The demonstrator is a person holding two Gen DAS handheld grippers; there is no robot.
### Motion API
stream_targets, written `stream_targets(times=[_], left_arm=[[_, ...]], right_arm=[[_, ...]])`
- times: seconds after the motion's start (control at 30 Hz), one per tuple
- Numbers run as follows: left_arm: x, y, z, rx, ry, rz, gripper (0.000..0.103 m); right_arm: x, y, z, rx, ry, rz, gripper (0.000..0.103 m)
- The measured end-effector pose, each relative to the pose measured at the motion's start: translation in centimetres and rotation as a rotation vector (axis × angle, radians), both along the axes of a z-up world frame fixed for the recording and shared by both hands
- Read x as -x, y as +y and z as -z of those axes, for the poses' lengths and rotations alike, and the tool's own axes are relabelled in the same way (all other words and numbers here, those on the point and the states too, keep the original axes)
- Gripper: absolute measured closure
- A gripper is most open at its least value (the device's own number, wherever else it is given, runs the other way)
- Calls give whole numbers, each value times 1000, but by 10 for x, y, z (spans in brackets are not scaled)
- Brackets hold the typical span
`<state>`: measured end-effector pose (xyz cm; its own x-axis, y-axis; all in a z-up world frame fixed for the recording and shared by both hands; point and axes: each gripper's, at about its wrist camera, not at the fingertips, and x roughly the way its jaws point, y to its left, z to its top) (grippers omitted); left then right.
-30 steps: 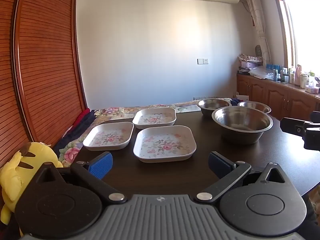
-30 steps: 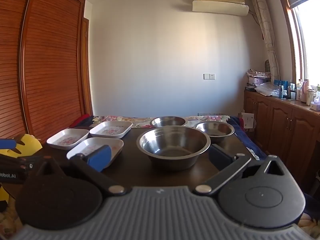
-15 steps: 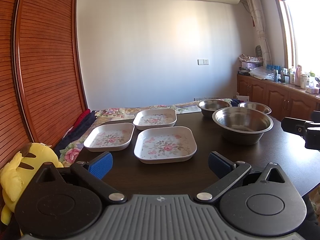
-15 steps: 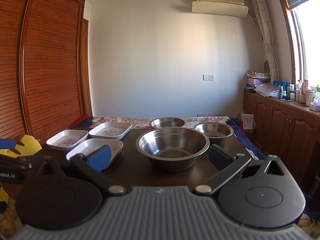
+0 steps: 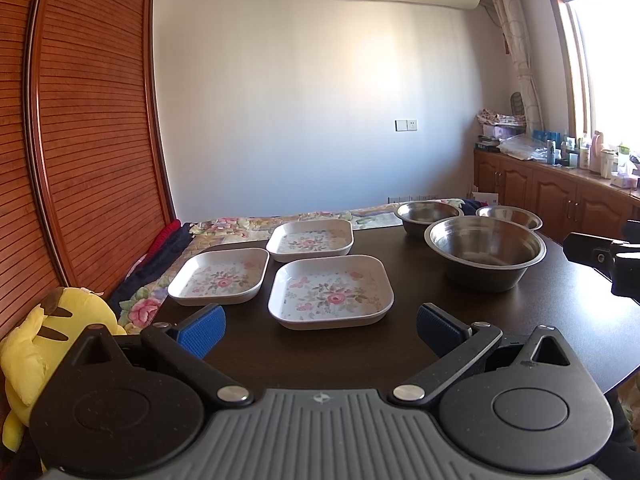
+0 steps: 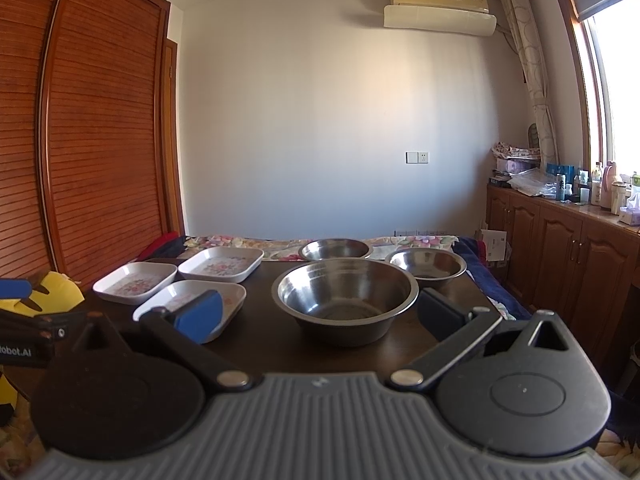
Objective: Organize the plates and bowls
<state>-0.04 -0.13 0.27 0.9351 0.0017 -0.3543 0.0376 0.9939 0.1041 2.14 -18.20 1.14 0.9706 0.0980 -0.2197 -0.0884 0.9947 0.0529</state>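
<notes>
Three square floral plates lie on the dark table (image 5: 560,312): a near plate (image 5: 330,291), a left plate (image 5: 221,275) and a far plate (image 5: 311,239). A large steel bowl (image 5: 485,251) stands to their right, with two smaller steel bowls (image 5: 429,216) (image 5: 508,216) behind it. My left gripper (image 5: 320,326) is open and empty, just short of the near plate. In the right wrist view my right gripper (image 6: 320,314) is open and empty in front of the large bowl (image 6: 345,299), with the plates (image 6: 192,304) to its left.
A yellow plush toy (image 5: 44,344) sits off the table's left edge beside a slatted wooden wardrobe (image 5: 88,152). A floral cloth (image 5: 256,224) lies beyond the table's far edge. Wooden cabinets (image 5: 560,200) with bottles line the right wall under a window.
Both grippers have shifted only slightly; the dishes appear a little lower in the left view. Nothing was taken hold of or moved.
</notes>
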Motion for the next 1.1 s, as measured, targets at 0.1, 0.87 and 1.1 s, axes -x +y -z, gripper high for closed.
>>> stream_targets(times=[0.1, 0.87, 1.1], left_arm=[[0, 0, 0, 0, 0, 0, 0], [0, 1, -4, -1, 3, 0, 0], [-1, 0, 3, 1, 14, 4, 0]], right_arm=[[-1, 0, 0, 1, 1, 1, 0], [0, 0, 0, 1, -3, 2, 0], [1, -1, 2, 1, -7, 4, 0]])
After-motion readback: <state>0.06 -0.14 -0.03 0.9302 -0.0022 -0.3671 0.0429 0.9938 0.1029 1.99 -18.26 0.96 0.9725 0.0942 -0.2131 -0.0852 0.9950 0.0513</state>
